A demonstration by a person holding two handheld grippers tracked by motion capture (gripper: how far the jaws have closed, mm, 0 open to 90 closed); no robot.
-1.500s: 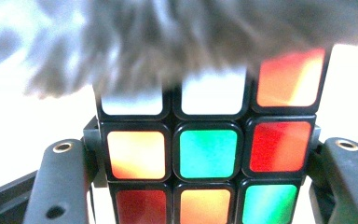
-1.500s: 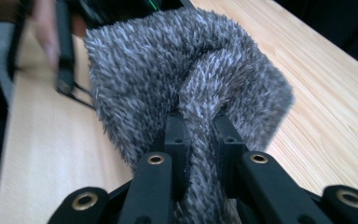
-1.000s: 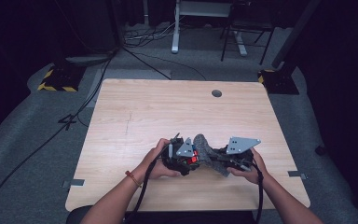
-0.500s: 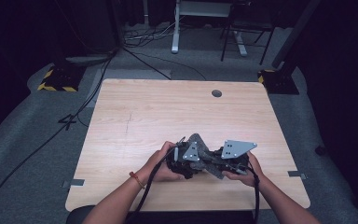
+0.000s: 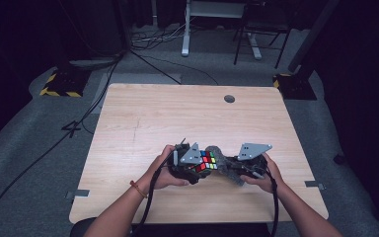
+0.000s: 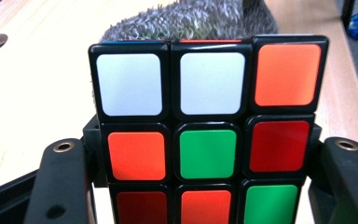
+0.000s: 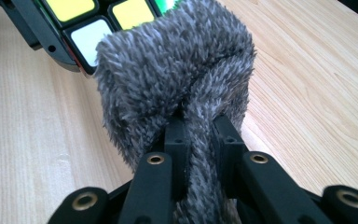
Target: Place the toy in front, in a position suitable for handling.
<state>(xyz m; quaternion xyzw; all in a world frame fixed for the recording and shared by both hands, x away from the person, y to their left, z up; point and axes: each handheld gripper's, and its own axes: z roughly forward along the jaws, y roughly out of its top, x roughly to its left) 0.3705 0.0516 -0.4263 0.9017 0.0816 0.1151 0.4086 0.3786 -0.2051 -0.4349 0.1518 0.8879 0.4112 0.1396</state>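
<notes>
Running under everything is a pale wood-grain table (image 5: 143,123) with a round grommet hole (image 5: 229,98) near its far edge, standing on grey carpet (image 5: 39,148) in a dim room. Off the far left corner sits a black box with yellow-black hazard stripes (image 5: 56,84), and cables trail across the floor toward a white stand (image 5: 185,29) and a dark chair base at the back.

At the near middle of the table, the left gripper (image 5: 197,165) clamps a cube (image 5: 207,162) — its black jaws press the cube's two sides in the left gripper view, where the face (image 6: 207,135) shows white, orange, red and green tiles. Grey fuzz rises just behind the cube's top edge.

Just right of it, touching the cube, is a shaggy grey cloth (image 5: 227,163). The right gripper (image 5: 237,170) pinches it tight — in the right gripper view the fabric (image 7: 182,84) bunches up out of the narrow jaws and laps against the cube's corner (image 7: 86,32).
</notes>
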